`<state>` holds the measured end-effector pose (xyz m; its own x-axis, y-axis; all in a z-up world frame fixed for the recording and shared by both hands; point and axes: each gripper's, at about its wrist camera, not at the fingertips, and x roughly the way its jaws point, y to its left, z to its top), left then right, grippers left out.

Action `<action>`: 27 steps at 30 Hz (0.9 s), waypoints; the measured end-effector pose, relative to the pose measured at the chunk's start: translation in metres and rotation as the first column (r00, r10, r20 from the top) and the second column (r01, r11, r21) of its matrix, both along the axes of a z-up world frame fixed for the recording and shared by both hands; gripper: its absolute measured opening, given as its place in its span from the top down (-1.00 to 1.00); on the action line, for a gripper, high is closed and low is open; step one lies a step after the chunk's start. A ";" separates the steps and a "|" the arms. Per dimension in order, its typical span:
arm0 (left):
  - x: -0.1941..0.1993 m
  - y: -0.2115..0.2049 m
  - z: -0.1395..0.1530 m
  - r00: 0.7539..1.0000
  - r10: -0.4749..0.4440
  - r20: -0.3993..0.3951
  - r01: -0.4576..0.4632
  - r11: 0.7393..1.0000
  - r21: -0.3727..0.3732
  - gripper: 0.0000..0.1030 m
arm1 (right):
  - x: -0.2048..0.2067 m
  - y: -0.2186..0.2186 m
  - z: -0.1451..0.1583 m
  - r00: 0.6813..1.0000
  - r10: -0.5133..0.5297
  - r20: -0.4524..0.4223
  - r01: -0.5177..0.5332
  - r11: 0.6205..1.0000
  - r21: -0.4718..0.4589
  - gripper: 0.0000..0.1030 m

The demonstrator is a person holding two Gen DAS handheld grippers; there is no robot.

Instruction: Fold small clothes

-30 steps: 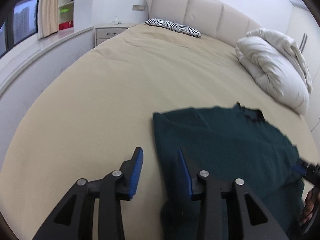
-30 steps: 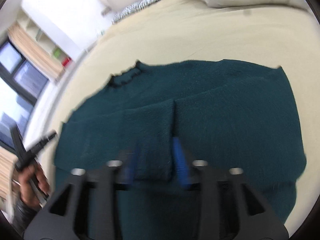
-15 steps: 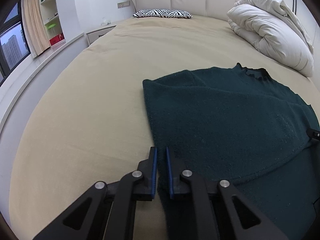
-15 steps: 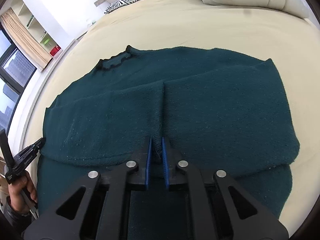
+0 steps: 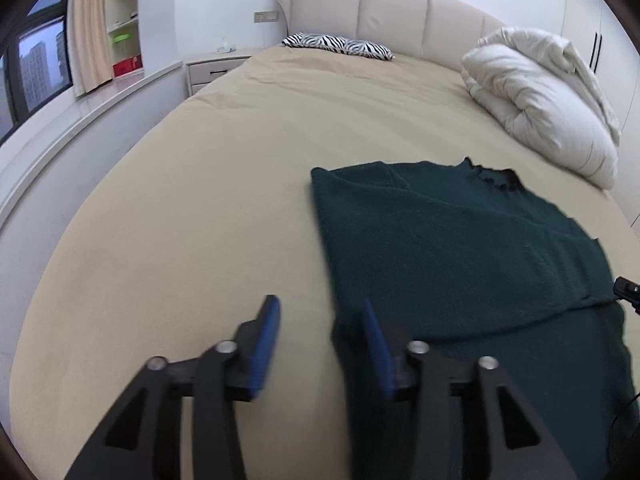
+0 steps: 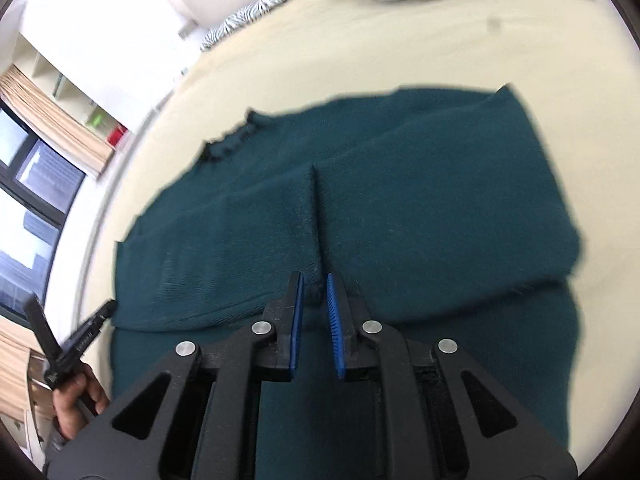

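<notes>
**Soft knit, grip at the edges**

Right gripper [image 6: 316, 300] fingers are opening slightly, sleeve cuffs just at their tips, unpinched. Left gripper [image 5: 320, 340] fingers are parting over the sweater [image 5: 460, 248] side edge, empty. The sweater lies flat on the bed [image 5: 200, 200], sleeves folded inward. Likely limp and light: pinch hem corners.
</notes>
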<state>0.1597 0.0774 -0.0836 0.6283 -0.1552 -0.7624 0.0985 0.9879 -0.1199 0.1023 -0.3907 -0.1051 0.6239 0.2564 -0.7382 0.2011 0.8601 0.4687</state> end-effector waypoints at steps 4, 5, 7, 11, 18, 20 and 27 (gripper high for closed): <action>-0.049 0.013 0.005 0.998 -0.039 -0.050 0.032 0.991 -0.133 -0.19 | -0.051 -0.012 0.029 0.997 0.004 0.071 -0.006 1.000 0.028 0.52; -0.064 0.018 0.003 0.997 -0.049 -0.068 0.038 0.986 -0.161 -0.19 | -0.064 -0.014 0.033 0.996 -0.001 0.084 -0.002 1.000 0.031 0.17; -0.097 0.030 -0.008 0.986 -0.096 -0.136 0.059 0.965 -0.257 -0.19 | -0.094 -0.019 0.040 0.993 -0.023 0.119 0.018 0.999 0.041 -0.42; -0.148 0.042 -0.025 0.965 -0.136 -0.226 0.051 0.938 -0.344 -0.18 | -0.149 -0.025 0.041 0.990 0.004 0.140 -0.016 0.996 0.083 -0.51; -0.194 0.049 -0.033 0.933 -0.208 -0.294 0.063 0.899 -0.434 -0.18 | -0.209 -0.028 0.018 0.994 0.078 0.075 -0.086 0.989 0.118 -0.44; -0.199 0.047 -0.039 0.920 -0.236 -0.313 0.070 0.884 -0.462 -0.18 | -0.222 -0.031 0.013 0.995 0.073 0.072 -0.083 0.987 0.140 -0.43; -0.208 0.050 -0.056 0.892 -0.274 -0.359 0.034 0.834 -0.551 -0.17 | -0.251 -0.042 0.006 0.996 0.067 0.050 -0.075 0.983 0.169 -0.36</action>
